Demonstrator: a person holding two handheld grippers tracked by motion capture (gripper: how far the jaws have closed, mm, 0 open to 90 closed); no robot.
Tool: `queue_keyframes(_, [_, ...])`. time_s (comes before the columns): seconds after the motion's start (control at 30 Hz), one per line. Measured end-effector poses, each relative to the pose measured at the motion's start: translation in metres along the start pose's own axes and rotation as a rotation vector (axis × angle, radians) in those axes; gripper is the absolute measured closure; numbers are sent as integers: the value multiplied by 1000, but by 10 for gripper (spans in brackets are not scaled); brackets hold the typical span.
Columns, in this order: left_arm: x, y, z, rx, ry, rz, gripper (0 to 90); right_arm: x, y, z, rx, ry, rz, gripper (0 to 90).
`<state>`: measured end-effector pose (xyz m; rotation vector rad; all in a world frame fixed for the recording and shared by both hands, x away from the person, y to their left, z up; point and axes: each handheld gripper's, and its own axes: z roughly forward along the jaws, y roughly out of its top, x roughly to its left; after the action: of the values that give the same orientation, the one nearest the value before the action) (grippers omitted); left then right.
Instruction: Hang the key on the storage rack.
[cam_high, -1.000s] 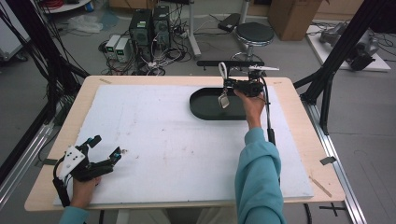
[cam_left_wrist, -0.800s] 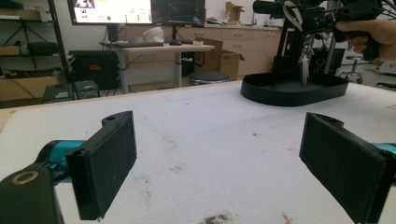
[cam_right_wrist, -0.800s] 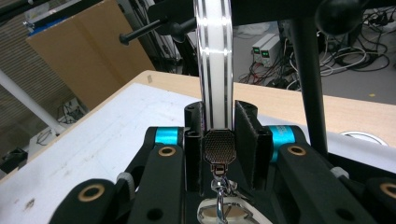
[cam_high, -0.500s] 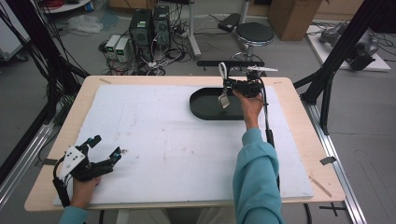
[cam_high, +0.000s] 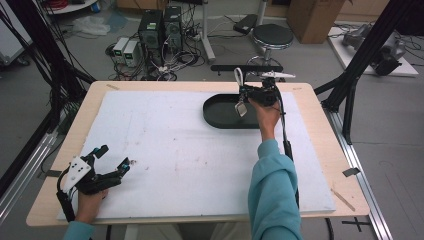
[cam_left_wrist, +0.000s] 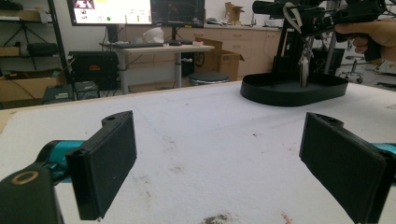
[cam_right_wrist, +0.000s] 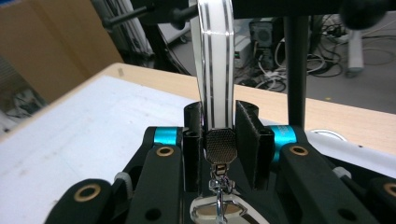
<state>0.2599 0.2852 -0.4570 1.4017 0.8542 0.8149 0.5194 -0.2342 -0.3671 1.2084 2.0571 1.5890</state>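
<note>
With its jaws clamped on a striped strap (cam_right_wrist: 214, 70) whose metal clasp (cam_right_wrist: 219, 145) dangles over the black tray (cam_high: 220, 119), the right gripper (cam_high: 250, 95) seems mid-placement, so lowering and releasing looks next, while the left gripper (cam_high: 112, 162), jaws wide, idles well away from the tray.

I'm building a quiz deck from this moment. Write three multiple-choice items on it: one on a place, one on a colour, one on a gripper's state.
1. Where does the black tray sit on the table?
A. far right part
B. near left corner
C. near right corner

2. What colour is the sleeve?
A. red
B. teal
C. white

3. How does the left gripper stand?
A. open, holding nothing
B. shut on a strap
C. shut on the tray

Answers: 1 A, the high view shows it at the far right; 2 B, the forearm is teal; 3 A, its jaws stand wide apart.
</note>
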Motion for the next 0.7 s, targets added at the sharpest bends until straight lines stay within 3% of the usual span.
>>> queue_keyframes(0.57, [0, 0, 0, 0, -1, 1, 113, 10, -4, 7, 62, -84, -86, 713])
queue_keyframes(0.7, [0, 0, 0, -1, 0, 1, 114, 12, -4, 7, 66, -91, -87, 718])
